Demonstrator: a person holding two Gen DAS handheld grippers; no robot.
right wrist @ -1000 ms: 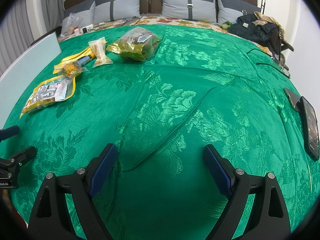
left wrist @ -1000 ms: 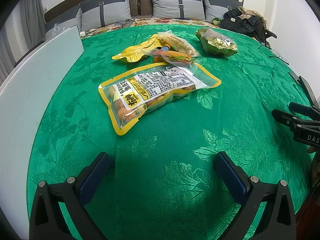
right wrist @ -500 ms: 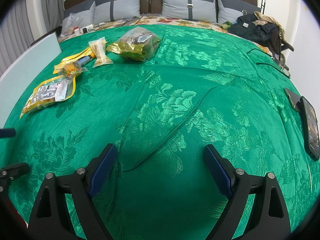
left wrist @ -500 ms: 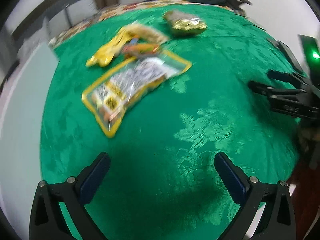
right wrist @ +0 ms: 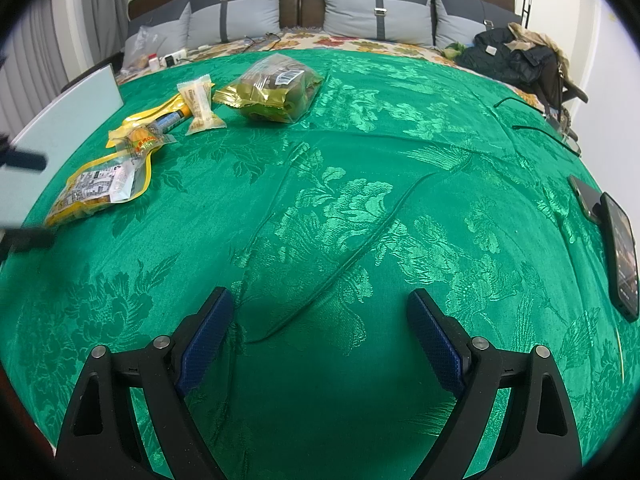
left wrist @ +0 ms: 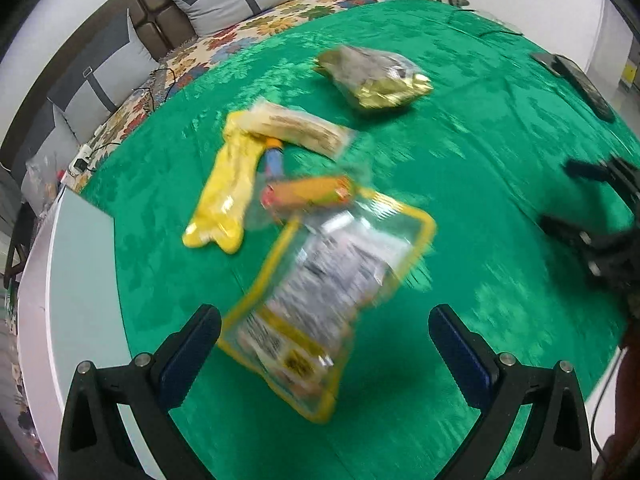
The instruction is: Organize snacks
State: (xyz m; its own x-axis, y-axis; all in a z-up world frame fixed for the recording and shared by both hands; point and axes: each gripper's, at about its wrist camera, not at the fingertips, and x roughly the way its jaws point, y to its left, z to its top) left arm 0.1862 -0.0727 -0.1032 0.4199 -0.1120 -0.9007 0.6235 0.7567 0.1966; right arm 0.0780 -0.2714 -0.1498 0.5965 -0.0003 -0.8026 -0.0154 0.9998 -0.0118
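Several snack packs lie on a green cloth. A clear bag with a yellow border (left wrist: pixel 320 292) (right wrist: pixel 100 192) lies just ahead of my open left gripper (left wrist: pixel 324 344), partly between its fingers. Beyond it lie an orange pack (left wrist: pixel 308 196) (right wrist: pixel 140 142), a yellow pack (left wrist: pixel 228 196), a pale bar pack (left wrist: pixel 300 130) (right wrist: pixel 200 106) and a gold-green bag (left wrist: pixel 376 80) (right wrist: pixel 276 88). My right gripper (right wrist: pixel 320 336) is open and empty over bare cloth, far right of the snacks. It shows blurred in the left wrist view (left wrist: pixel 600 220).
A pale board (left wrist: pixel 76 280) (right wrist: pixel 60 120) lies along the left edge of the cloth. Two phones (right wrist: pixel 616 248) lie at the right edge, with cables (right wrist: pixel 536 128) behind. A bed headboard with grey cushions (right wrist: pixel 352 8) and a dark jacket (right wrist: pixel 512 56) stand at the back.
My left gripper has swung forward and left toward the yellow-bordered bag, which now lies close between its fingers; the view is blurred. My right gripper has stayed still.
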